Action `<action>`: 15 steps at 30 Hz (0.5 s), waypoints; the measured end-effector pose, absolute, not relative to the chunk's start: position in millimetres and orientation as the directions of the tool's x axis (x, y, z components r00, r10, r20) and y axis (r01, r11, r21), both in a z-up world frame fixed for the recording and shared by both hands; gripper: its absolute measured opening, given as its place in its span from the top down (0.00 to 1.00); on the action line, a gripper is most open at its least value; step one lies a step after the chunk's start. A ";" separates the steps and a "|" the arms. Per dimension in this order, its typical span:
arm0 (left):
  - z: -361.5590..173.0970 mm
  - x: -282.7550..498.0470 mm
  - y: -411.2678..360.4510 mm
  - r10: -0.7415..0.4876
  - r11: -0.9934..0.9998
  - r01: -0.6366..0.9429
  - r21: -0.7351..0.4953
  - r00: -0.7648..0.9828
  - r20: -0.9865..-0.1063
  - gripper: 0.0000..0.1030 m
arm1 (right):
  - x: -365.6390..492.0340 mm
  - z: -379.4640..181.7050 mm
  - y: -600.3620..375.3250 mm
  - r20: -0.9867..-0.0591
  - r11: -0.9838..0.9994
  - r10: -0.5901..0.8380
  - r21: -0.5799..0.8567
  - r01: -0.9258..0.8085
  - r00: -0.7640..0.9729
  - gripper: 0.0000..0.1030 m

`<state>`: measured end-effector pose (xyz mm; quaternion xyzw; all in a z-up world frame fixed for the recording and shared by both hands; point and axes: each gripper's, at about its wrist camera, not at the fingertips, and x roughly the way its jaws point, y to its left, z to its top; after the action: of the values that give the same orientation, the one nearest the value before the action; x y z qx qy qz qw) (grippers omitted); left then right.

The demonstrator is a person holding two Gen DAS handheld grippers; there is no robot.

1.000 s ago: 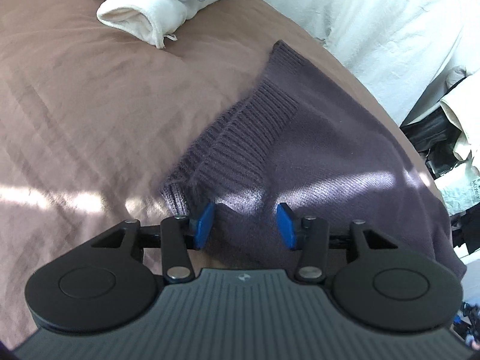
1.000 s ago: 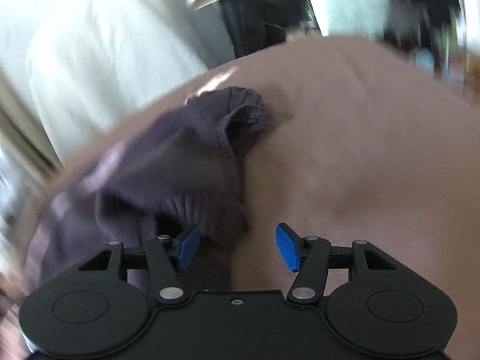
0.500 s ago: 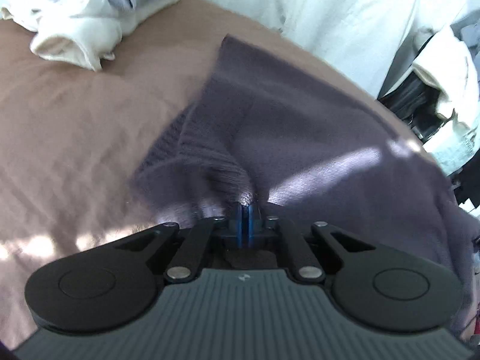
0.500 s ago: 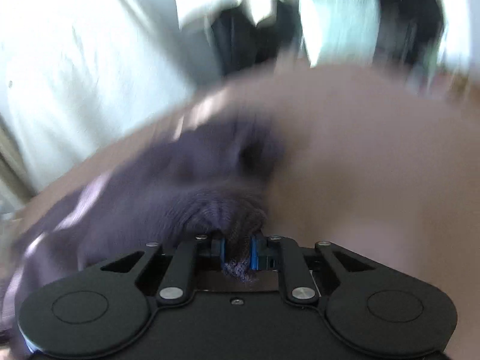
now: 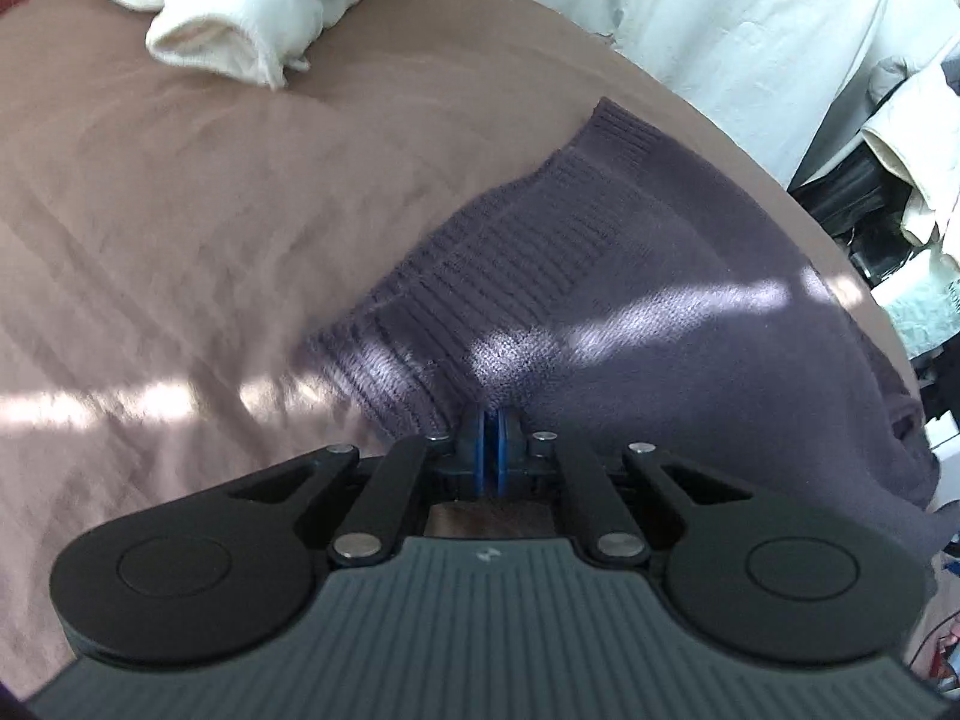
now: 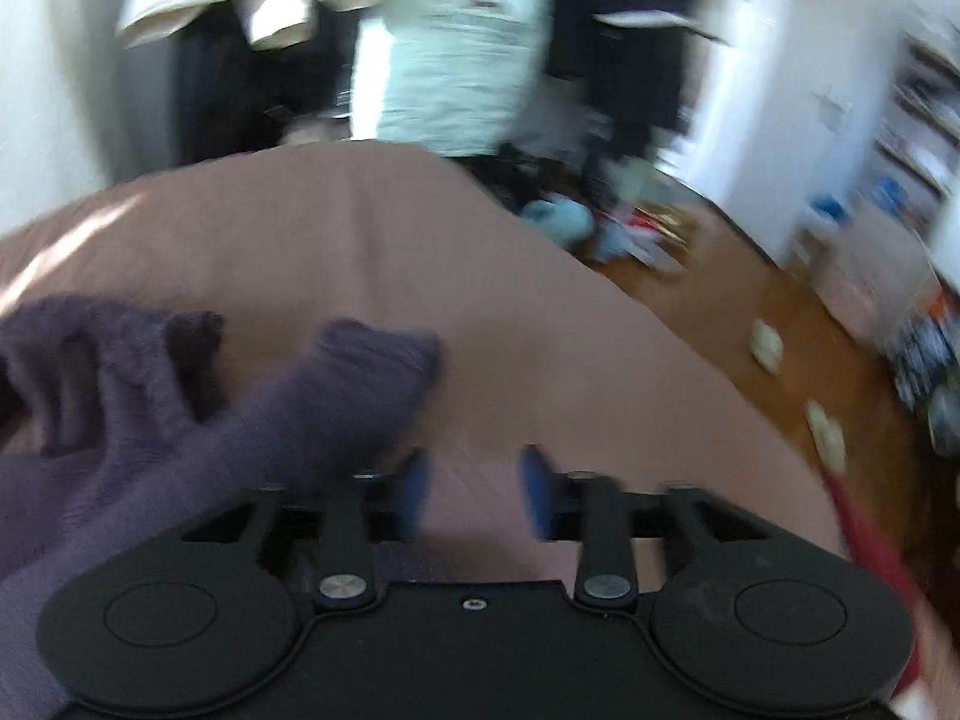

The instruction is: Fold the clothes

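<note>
The brown bedspread (image 5: 180, 210) fills both views and serves as the working surface. On it lies the purple knit sweater (image 5: 660, 312), spread toward the bed's far right edge in the left wrist view, its ribbed hem (image 5: 480, 276) facing the middle of the bed. A heap of white and grey clothes (image 5: 240, 18) sits at the far end of the bedspread, well apart from the sweater.

The left gripper (image 5: 492, 450) is pinched tight on the sweater at the near end of the ribbed hem, its blue pads (image 5: 477, 450) pressed together on the knit. The right gripper (image 6: 474, 492) has just been opening: its jaws stand apart over bare bedspread with nothing between them, and a sweater sleeve (image 6: 336, 384) lies just to their left, free of the pads.

The step in hand looks like laying the sweater out flat for its first fold. Next, the right gripper probably needs a fresh hold on the sleeve or the opposite hem corner, so both hands can pull the knit taut and smooth.
</note>
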<state>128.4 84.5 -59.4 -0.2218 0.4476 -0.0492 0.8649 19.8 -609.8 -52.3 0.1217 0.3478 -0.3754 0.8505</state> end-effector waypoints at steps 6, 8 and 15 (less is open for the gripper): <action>-61.7 132.0 86.7 -0.316 0.869 -0.141 -0.475 0.582 -0.750 0.95 | -53.6 -59.9 -597.4 -0.753 0.577 -0.362 0.282 0.766 0.550 0.35; -62.8 132.6 88.6 -0.324 0.859 -0.148 -0.490 0.582 -0.746 0.95 | -76.3 -62.8 -594.2 -0.750 0.562 -0.230 0.418 0.714 0.620 0.35; -67.8 134.6 90.4 -0.342 0.845 -0.156 -0.511 0.577 -0.742 0.95 | -68.1 -85.8 -546.1 -0.693 0.568 0.043 0.610 0.553 0.720 0.34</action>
<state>134.6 90.4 -67.8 -0.2725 0.4567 -0.0551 0.8451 -68.1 -546.1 -85.8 0.4379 0.3400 -0.1560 0.8175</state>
